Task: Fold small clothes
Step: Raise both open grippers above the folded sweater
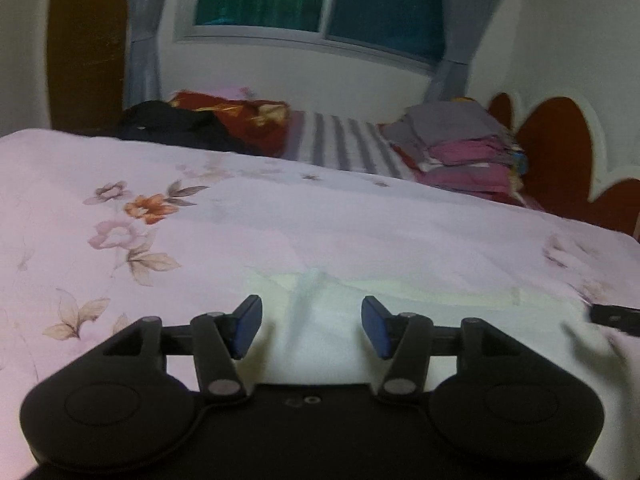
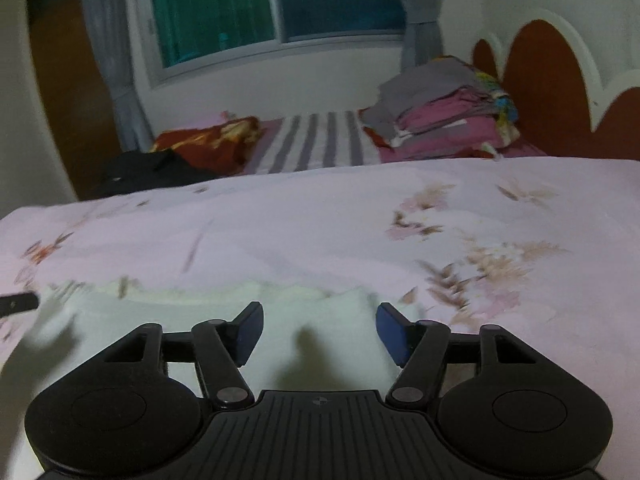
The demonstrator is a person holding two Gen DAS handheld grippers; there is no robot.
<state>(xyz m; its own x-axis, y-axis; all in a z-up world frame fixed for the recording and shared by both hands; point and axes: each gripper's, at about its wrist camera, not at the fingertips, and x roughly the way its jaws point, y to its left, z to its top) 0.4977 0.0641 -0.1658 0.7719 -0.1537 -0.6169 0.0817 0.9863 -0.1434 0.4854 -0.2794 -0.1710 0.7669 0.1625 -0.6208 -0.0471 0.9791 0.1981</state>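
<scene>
A small pale white-cream garment lies flat on the pink floral bedspread, right in front of both grippers; it also shows in the right wrist view. My left gripper is open and empty, hovering low over the garment's near part. My right gripper is open and empty over the same garment. The right gripper's tip shows at the right edge of the left wrist view, and the left gripper's tip shows at the left edge of the right wrist view.
A stack of folded grey and pink clothes sits at the far right by the red headboard. A black garment and a red pillow lie far left. A striped sheet lies between, under a window.
</scene>
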